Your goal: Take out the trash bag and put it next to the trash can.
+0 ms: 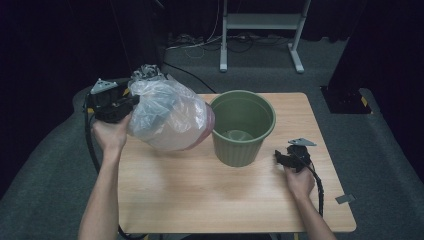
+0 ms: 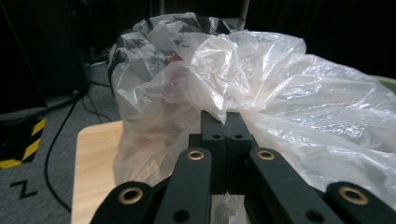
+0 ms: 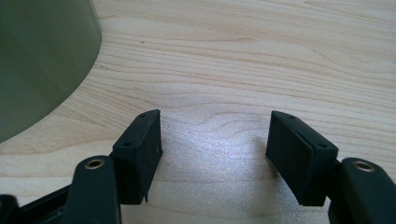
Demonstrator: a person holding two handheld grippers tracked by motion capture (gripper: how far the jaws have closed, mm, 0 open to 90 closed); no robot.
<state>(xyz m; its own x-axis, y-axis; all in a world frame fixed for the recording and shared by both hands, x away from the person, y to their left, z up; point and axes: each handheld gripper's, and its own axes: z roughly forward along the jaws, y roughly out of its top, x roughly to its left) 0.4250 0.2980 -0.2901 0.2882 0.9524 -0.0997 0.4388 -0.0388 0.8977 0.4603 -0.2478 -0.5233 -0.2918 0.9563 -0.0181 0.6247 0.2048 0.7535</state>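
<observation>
A clear plastic bag (image 1: 167, 114), bulging and crinkled with something pinkish inside, hangs above the table's left part, its side reaching the rim of a green plastic bin (image 1: 243, 127). My left gripper (image 1: 131, 101) is shut on a pinch of the bag's film (image 2: 224, 100), jaws pressed together around it. On the right, my right gripper (image 1: 278, 156) rests low on the table beside the bin's wall (image 3: 42, 60). Its jaws stand apart with bare wood between them (image 3: 215, 135).
The wooden table (image 1: 200, 190) has free room in front of the bin. Behind it stands a white metal frame (image 1: 260, 30) on grey carpet with cables. A yellow-black striped block (image 2: 23, 140) sits on the floor left of the table.
</observation>
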